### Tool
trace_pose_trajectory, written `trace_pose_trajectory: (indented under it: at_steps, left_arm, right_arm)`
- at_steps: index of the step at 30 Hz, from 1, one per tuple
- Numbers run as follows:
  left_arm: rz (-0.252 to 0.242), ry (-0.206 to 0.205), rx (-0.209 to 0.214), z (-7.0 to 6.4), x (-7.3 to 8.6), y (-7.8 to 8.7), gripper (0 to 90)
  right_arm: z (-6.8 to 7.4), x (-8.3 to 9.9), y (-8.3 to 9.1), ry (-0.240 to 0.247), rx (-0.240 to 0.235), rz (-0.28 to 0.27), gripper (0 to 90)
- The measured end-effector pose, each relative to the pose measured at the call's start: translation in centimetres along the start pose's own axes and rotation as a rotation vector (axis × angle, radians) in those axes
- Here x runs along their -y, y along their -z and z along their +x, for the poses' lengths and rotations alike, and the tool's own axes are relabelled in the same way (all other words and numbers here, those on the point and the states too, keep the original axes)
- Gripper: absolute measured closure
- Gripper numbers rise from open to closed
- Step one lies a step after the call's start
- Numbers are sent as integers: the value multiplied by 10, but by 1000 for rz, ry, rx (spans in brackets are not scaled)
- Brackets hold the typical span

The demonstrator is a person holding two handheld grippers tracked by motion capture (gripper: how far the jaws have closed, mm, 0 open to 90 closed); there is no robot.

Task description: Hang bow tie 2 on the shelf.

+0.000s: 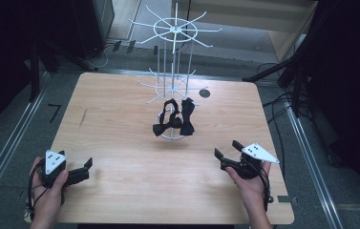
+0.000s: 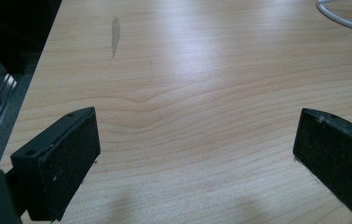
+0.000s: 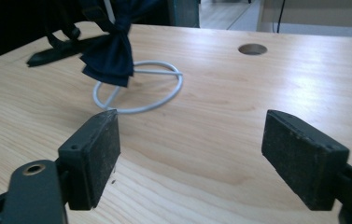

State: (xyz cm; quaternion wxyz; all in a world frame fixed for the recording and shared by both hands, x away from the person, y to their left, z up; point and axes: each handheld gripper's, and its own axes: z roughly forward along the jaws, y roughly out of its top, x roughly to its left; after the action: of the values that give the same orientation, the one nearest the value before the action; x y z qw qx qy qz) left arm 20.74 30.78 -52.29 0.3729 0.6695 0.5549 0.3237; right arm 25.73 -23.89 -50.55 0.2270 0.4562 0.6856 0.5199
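Observation:
A white wire rack (image 1: 174,33) with spoke arms stands at the middle back of the wooden table (image 1: 120,124). Two black bow ties hang from its lower arms: one (image 1: 162,126) on the left with a looped strap, one (image 1: 187,117) on the right. In the right gripper view a dark bow tie (image 3: 110,53) hangs over the rack's round base ring (image 3: 138,91). My left gripper (image 1: 83,171) (image 2: 196,135) rests open near the front left edge, with bare wood between its jaws. My right gripper (image 1: 227,149) (image 3: 192,135) is open at the front right and points toward the rack.
A round hole (image 1: 205,93) (image 3: 252,48) pierces the table behind the rack. A dark smear (image 1: 82,117) (image 2: 115,35) marks the wood at the left. A bit of the white base ring (image 2: 346,21) shows at the upper right of the left gripper view. Dark frames and cables surround the table.

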Motion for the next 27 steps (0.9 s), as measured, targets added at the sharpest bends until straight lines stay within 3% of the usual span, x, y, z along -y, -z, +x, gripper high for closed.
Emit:
trace_pose_trajectory:
  at_steps: [11, 18, 27]
  left_arm:
    - [-2, 0, 3, 0, 0, 0, 10]
    - [-4, 0, -1, 0, 0, 0, 10]
    - [1, -1, 2, -1, 0, 0, 10]
  right_arm:
    - [-29, 19, 24, -33, 47, 17, 133]
    - [-41, 28, 37, -34, 77, 34, 133]
    - [-61, 42, 61, -73, 122, 44, 133]
